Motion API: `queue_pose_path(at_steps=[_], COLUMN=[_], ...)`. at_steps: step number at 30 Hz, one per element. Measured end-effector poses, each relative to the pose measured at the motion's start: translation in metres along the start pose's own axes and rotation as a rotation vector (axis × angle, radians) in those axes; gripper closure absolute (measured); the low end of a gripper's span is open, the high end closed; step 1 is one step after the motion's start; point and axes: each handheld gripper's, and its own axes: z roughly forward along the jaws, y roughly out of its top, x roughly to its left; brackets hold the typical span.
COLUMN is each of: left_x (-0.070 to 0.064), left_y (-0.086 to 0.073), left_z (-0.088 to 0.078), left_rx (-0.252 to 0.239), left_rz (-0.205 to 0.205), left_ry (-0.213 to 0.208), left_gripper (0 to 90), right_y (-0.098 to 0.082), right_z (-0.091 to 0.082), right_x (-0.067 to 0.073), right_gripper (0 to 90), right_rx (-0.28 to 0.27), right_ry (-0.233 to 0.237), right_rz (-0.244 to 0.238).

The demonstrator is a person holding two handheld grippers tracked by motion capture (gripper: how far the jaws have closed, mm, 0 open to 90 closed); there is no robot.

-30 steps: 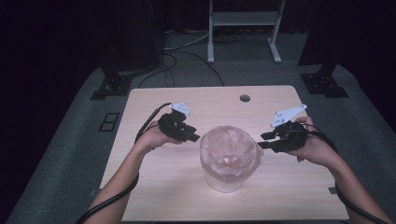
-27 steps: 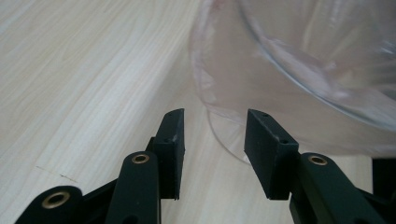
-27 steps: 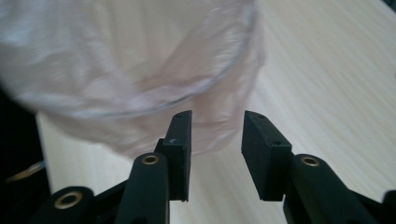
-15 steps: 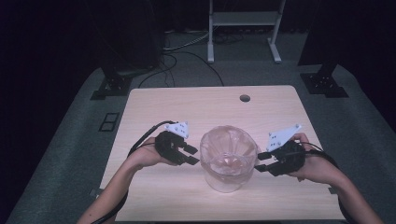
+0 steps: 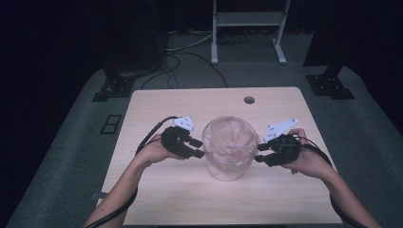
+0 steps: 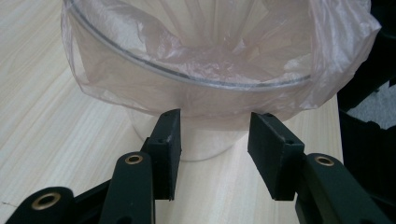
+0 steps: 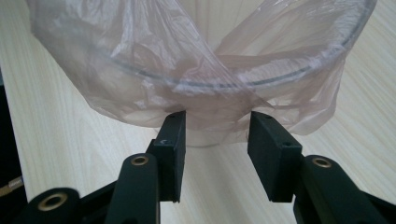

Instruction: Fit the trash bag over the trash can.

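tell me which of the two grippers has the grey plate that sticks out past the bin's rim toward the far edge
The right gripper: in the high view its grey plate juts farthest up the table. The left gripper carries a shorter plate, tucked beside the bag-lined bin.

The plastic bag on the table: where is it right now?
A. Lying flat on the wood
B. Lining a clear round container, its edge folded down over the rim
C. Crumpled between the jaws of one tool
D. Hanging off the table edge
B: the thin pinkish plastic bag sits inside the clear container, and its edge drapes down over the rim on the outside.
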Motion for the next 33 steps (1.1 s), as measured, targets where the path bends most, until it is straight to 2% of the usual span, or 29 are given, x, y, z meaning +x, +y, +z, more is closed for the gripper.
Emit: queue_pose_path(at_steps=[3,4,6,10,14,18,20,21,22,23,24,25,27,28,30,33], left_x=[-0.002,-0.004,-0.008,-0.016,-0.021,-0.022,-0.023,-0.023,-0.024,-0.023,-0.023,-0.023,-0.023,-0.023,-0.025,-0.028], left_y=[0.001,0.002,0.003,0.007,0.013,0.015,0.014,0.014,0.013,0.012,0.012,0.011,0.010,0.009,0.008,0.008], left_z=[-0.003,-0.005,-0.008,-0.011,-0.014,-0.013,-0.011,-0.010,-0.007,-0.006,-0.004,-0.003,-0.002,-0.002,-0.003,-0.006], left_rx=[0.000,0.001,0.008,0.012,0.028,0.039,0.046,0.054,0.058,0.063,0.055,0.047,0.030,0.018,-0.002,-0.017], left_rz=[0.021,0.028,0.045,0.062,0.087,0.073,0.064,0.061,0.046,0.051,0.045,0.041,0.045,0.040,0.044,0.053], left_ry=[-0.003,-0.005,-0.015,-0.025,-0.017,-0.018,-0.036,-0.038,-0.039,-0.044,-0.043,-0.037,-0.036,-0.045,-0.050,-0.055], left_gripper=[51.9,50.5,50.3,48.4,48.0,49.2,56.2,56.2,60.8,64.5,64.5,67.9,77.1,80.8,85.8,89.6], right_y=[0.000,0.000,0.000,0.008,0.015,0.028,0.036,0.036,0.040,0.041,0.041,0.042,0.043,0.044,0.044,0.041], right_z=[-0.003,-0.010,-0.013,-0.029,-0.035,-0.035,-0.032,-0.032,-0.028,-0.026,-0.026,-0.024,-0.021,-0.021,-0.021,-0.027], right_x=[-0.006,-0.003,-0.002,0.009,0.013,0.014,0.017,0.017,0.019,0.020,0.020,0.022,0.024,0.025,0.028,0.035], right_gripper=[55.0,53.5,53.3,51.1,50.1,49.3,49.0,49.0,50.3,54.6,54.6,59.8,77.3,81.6,87.1,90.0], right_rx=[-0.015,-0.032,-0.038,-0.057,-0.057,-0.075,-0.085,-0.085,-0.072,-0.068,-0.068,-0.060,-0.044,-0.041,-0.044,-0.077], right_ry=[0.019,0.044,0.049,0.067,0.070,0.097,0.125,0.125,0.127,0.129,0.129,0.123,0.132,0.134,0.141,0.156], right_rz=[0.001,-0.010,-0.018,-0.064,-0.091,-0.109,-0.124,-0.124,-0.147,-0.151,-0.151,-0.161,-0.165,-0.164,-0.169,-0.182])
